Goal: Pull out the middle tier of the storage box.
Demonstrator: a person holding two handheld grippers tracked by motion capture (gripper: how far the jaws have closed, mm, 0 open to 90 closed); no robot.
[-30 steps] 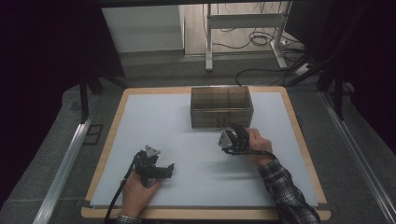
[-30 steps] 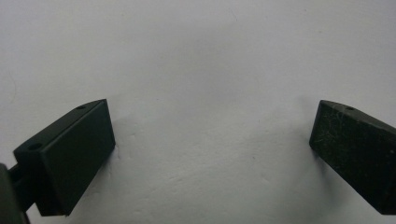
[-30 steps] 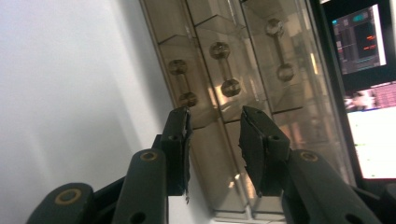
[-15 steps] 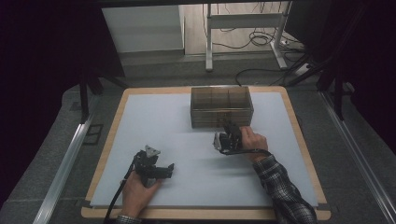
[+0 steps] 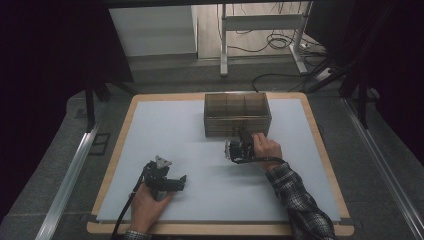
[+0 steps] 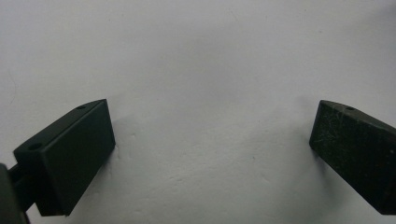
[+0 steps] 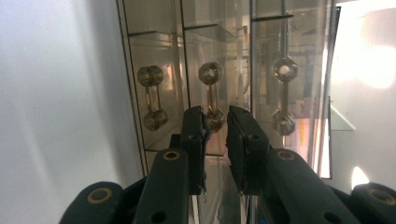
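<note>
Right gripper at the near front of the clear drawer box, jaws just narrowing around the middle handle, not yet clamped; next, pinch and pull straight; left gripper rests released on the desk, well apart.

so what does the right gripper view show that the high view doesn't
Right gripper view: three dumbbell handles on the front of the box, and the right gripper, whose jaws have just been closing with the middle handle between their tips; whether they touch it is unclear. High view: the left gripper resting on the mat, the table edge, the person's sleeve. Both: the box, the mat and the right gripper.
</note>
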